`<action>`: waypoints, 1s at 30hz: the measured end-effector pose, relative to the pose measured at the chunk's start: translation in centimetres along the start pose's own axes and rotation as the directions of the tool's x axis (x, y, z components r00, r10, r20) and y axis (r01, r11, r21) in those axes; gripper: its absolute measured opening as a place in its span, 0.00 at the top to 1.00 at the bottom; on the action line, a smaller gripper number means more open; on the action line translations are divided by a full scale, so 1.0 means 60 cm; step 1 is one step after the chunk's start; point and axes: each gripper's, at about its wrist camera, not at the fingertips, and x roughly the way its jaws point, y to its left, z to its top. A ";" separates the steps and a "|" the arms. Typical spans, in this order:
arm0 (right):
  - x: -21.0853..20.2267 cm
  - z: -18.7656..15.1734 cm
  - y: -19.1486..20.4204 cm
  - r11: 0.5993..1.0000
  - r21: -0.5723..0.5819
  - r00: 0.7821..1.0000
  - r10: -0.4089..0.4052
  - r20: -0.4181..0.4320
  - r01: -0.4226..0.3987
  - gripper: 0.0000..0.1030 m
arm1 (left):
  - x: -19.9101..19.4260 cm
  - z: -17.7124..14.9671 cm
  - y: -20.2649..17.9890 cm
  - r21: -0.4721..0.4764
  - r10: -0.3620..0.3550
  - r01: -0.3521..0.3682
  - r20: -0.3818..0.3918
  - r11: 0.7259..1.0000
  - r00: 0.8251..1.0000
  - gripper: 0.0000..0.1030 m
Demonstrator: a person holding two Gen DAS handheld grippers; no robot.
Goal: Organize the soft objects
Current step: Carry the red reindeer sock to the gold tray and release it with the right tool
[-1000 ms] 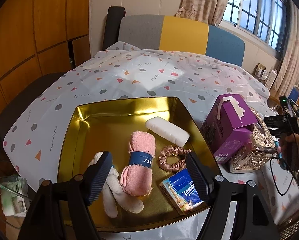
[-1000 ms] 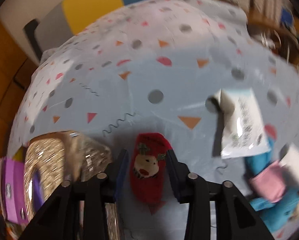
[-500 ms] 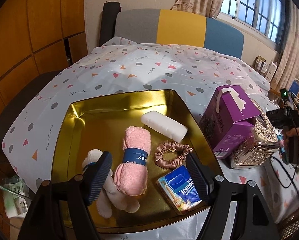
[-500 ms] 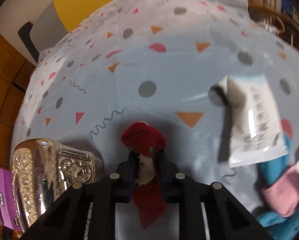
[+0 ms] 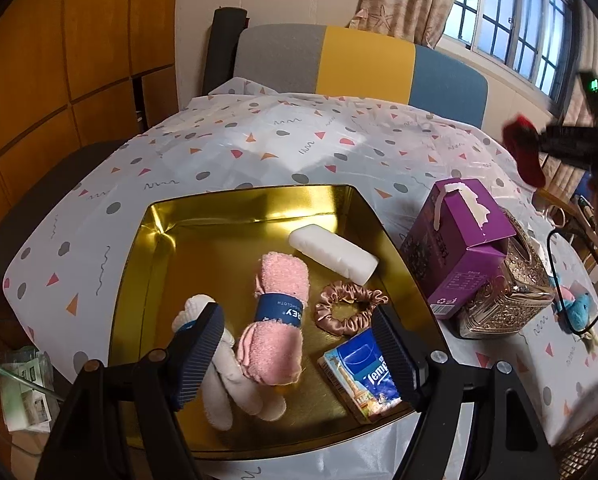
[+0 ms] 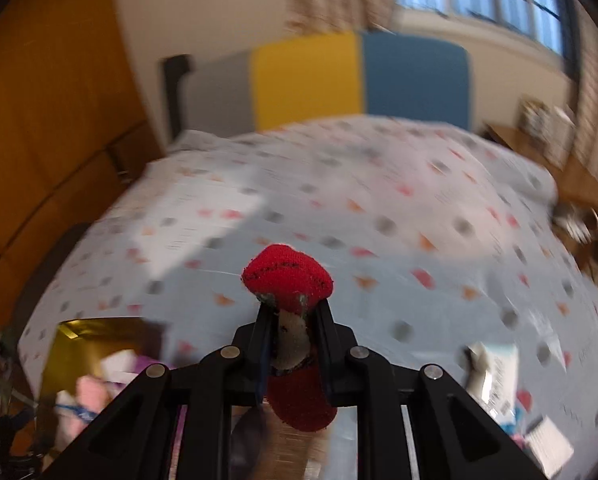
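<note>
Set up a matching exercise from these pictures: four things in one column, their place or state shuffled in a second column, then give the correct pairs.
Things
1. red sock
2. pink towel roll
3. purple box
4. blue plush toy

Places or states
A. lying inside the gold tray, a blue paper band around it
B. standing on the tablecloth just right of the tray, against an ornate metallic box
C. pinched between the jaws of the right gripper, lifted off the table
D. lying on the tablecloth to the right of the ornate metallic box

Pairs: 1-C, 2-A, 3-B, 4-D
</note>
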 end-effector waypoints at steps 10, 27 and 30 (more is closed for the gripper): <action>-0.031 -0.016 0.254 0.918 -0.275 0.957 0.290 -0.020 -0.284 0.82 | -0.008 -0.010 0.026 -0.034 0.012 -0.012 0.008 0.999 1.000 0.25; 0.057 -0.162 0.425 0.850 -0.338 0.903 0.314 -0.294 -0.405 0.82 | -0.014 -0.029 0.100 -0.126 0.079 -0.077 0.016 0.989 0.997 0.25; 0.082 -0.178 0.424 0.870 -0.293 0.898 0.304 -0.317 -0.397 0.81 | -0.013 -0.031 0.107 -0.137 0.083 -0.081 0.012 0.987 0.996 0.25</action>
